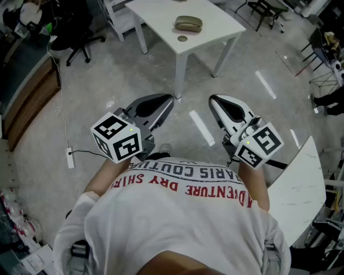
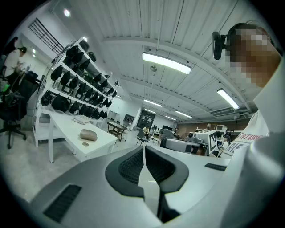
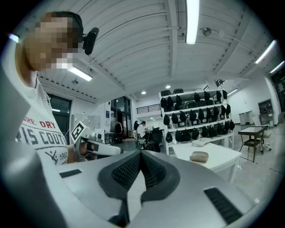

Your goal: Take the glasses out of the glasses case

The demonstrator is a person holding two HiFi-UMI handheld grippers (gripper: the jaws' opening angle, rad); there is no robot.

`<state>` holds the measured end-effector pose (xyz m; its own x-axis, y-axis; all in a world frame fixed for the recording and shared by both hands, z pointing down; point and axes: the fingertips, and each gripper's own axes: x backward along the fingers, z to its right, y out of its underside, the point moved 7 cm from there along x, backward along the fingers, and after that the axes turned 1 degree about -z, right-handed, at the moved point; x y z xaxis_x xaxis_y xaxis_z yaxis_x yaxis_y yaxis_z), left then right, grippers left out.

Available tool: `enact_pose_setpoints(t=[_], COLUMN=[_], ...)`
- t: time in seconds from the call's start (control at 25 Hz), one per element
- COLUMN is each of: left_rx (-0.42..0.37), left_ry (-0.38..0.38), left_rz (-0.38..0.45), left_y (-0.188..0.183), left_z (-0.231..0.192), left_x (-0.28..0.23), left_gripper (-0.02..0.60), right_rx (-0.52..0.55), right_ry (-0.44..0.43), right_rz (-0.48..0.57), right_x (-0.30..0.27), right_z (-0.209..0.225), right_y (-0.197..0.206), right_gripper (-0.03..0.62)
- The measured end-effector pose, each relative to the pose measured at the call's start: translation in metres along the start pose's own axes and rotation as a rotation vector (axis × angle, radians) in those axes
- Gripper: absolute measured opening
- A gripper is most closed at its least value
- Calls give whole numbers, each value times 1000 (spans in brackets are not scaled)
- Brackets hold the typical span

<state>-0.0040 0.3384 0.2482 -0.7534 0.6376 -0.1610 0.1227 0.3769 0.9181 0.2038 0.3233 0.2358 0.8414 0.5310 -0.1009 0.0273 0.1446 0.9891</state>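
Tan oval glasses case [image 1: 188,23] sits closed on white rectangular table [image 1: 156,13], well apart from both tools; left gripper [image 1: 170,99] & right gripper [image 1: 213,99] clenched, nothing betw. jaws.

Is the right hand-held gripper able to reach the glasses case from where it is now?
Probably not yet: the glasses case lies on the white table, across open floor from the right hand-held gripper. Nothing blocks the way.

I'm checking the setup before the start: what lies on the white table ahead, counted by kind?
glasses case: 1
small round disc: 1
Total: 2
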Motion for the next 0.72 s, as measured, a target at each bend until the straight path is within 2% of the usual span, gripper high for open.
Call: enact_pose_setpoints(t=[0.24,0.4,0.6,0.72], left_rx=[-16,-22,-22,-16], left_ry=[6,10,-15,-21], left_rz=[13,22,41,63], left_y=[1,2,4,4], left_z=[17,27,32,34], left_x=[9,12,22,27], left_gripper=[35,35,35,35], right_rx=[31,-1,32,45], right_ry=[3,-7,3,0], right_rz=[-4,0,-27,-31], right_x=[11,20,26,28], right_z=[-11,-14,-17,-18], right_y=[-6,-7,-2,-1], right_gripper=[23,25,28,69])
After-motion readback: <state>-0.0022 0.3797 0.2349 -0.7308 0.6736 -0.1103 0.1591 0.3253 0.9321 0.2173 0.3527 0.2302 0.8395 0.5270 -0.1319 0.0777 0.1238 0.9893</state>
